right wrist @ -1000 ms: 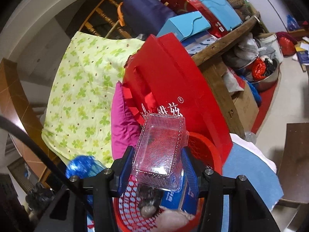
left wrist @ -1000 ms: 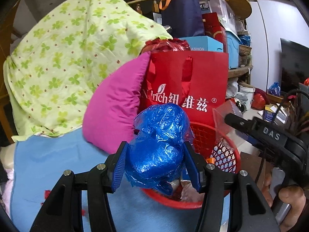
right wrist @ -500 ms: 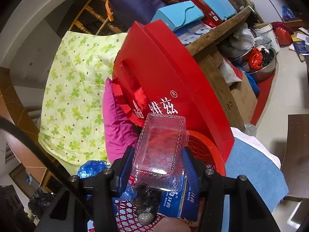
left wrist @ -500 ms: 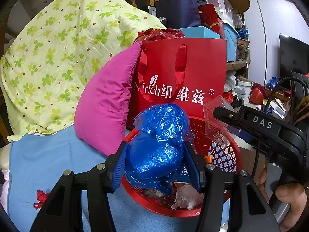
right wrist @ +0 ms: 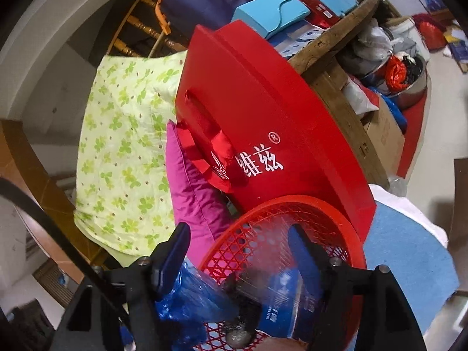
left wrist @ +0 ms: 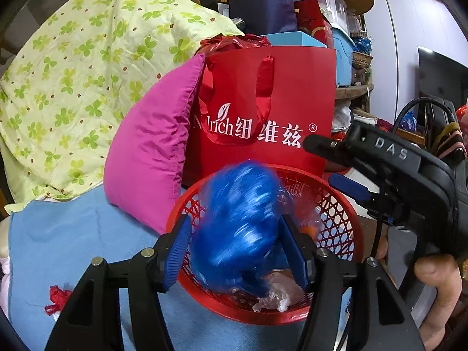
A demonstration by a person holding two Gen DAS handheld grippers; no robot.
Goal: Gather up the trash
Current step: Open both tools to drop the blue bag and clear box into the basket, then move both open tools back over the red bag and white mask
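A red mesh basket [left wrist: 336, 207] stands on a blue cloth and holds trash. In the left wrist view a crumpled blue plastic bag [left wrist: 239, 222] is blurred between my left gripper's [left wrist: 238, 248] widened jaws, over the basket. My right gripper [right wrist: 238, 254] is open above the basket [right wrist: 263, 225]; the clear plastic box [right wrist: 286, 301] is a blur below its fingers, inside the basket. The blue bag also shows at the basket's left edge in the right wrist view [right wrist: 190, 298]. The right gripper shows in the left wrist view [left wrist: 345, 169].
A red paper gift bag [left wrist: 263, 111] and a pink cushion [left wrist: 152, 158] stand right behind the basket, with a green clover quilt [left wrist: 73, 73] to the left. Cluttered wooden shelves [right wrist: 336, 44] rise behind. A small red scrap [left wrist: 57, 295] lies on the blue cloth [left wrist: 73, 239].
My right gripper opened and the clear box dropped into the basket. My left gripper's jaws widened and the blue bag is blurred, falling toward the basket.
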